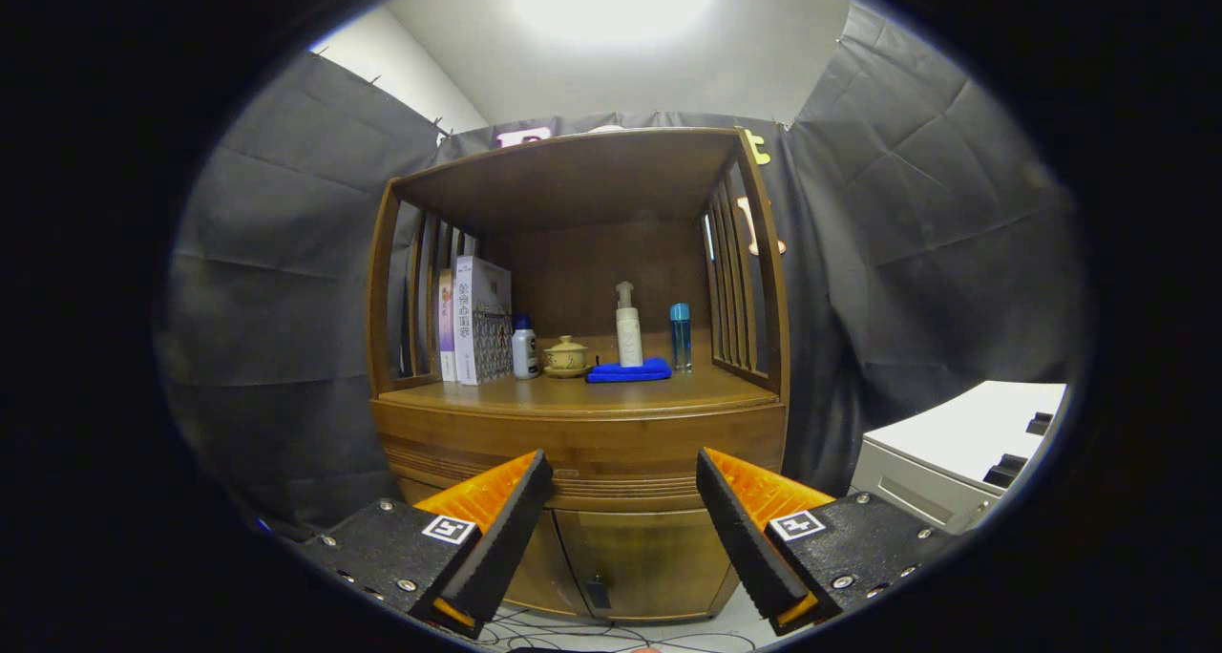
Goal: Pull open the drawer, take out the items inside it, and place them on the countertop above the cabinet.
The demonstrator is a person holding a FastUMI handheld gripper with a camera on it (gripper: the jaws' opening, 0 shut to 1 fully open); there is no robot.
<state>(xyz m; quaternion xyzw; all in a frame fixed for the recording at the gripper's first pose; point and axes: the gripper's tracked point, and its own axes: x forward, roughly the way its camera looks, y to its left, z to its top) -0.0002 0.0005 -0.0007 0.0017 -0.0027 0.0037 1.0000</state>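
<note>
Facing closed drawer (582, 457), claw (624, 486) open

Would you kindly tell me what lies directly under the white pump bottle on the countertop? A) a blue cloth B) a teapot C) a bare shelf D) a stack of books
A: the white pump bottle stands on the folded blue cloth; the claw is open, short of the cabinet.

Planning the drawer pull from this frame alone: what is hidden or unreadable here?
- Drawer contents: hidden behind its closed front, gripper view.
- Drawer handle: too small to tell.
- Book cover text: too small.
- Lower cabinet doors: partly covered by the open gripper fingers.
- White unit: cut off at the view's edge.
</note>
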